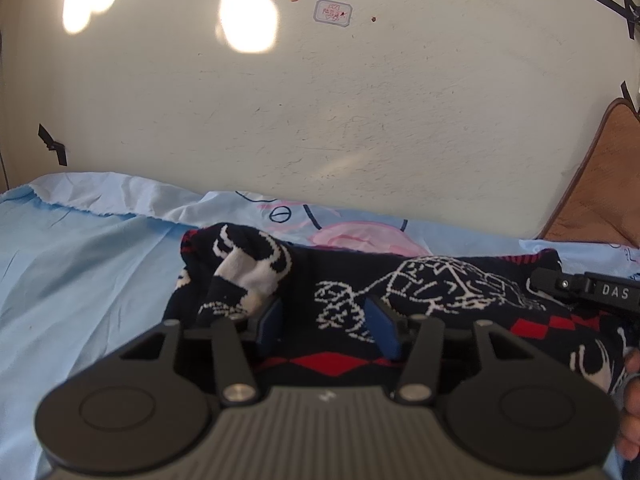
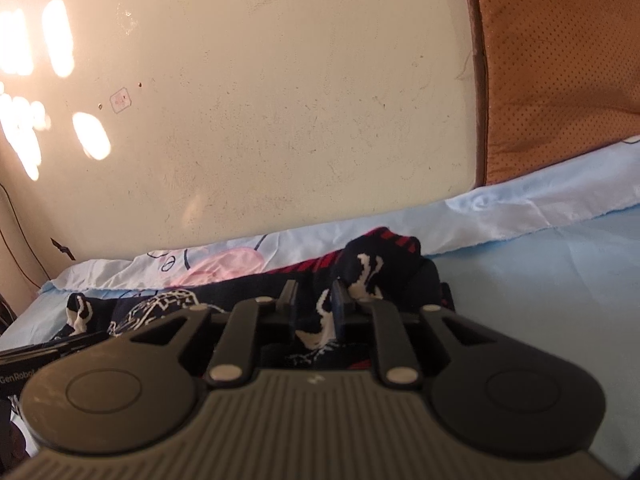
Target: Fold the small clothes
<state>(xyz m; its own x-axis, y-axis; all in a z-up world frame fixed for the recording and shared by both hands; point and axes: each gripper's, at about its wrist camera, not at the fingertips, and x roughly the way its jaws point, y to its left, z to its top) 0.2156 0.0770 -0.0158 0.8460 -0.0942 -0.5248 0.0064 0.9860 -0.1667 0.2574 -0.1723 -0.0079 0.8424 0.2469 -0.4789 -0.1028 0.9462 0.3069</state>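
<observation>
1. A dark navy knitted garment [image 1: 400, 292] with white line patterns and red diamond bands lies spread across a light blue bedsheet [image 1: 88, 264] on a bed, close to a cream wall [image 1: 320, 112].
2. The garment's left end is bunched into a raised hump showing white and navy knit; its right end, seen in the right wrist view [image 2: 376, 264], rises in a similar fold edged with red stripes.
3. The left gripper [image 1: 328, 320] sits low over the middle of the garment. Its jaws stand apart, with flat fabric lying between the blue pads [image 1: 384, 328]; the pads do not press on the cloth, so the grip is released.
4. The right gripper [image 2: 314, 312] points at the garment's right-hand fold. Its jaws stand a narrow gap apart with cloth between them, and the dark pads [image 2: 340, 312] look clear of the fabric rather than pinching it.
5. In the left wrist view the right gripper's black body, lettered "DAS", reaches in from the right edge over the garment.
6. A pink and white cartoon print [image 1: 360, 236] shows on the sheet just behind the garment.
7. A brown perforated cushion [image 2: 560, 60] leans against the wall at the right.
8. Part of a hand [image 1: 630, 412] shows at the lower right edge of the left wrist view.
</observation>
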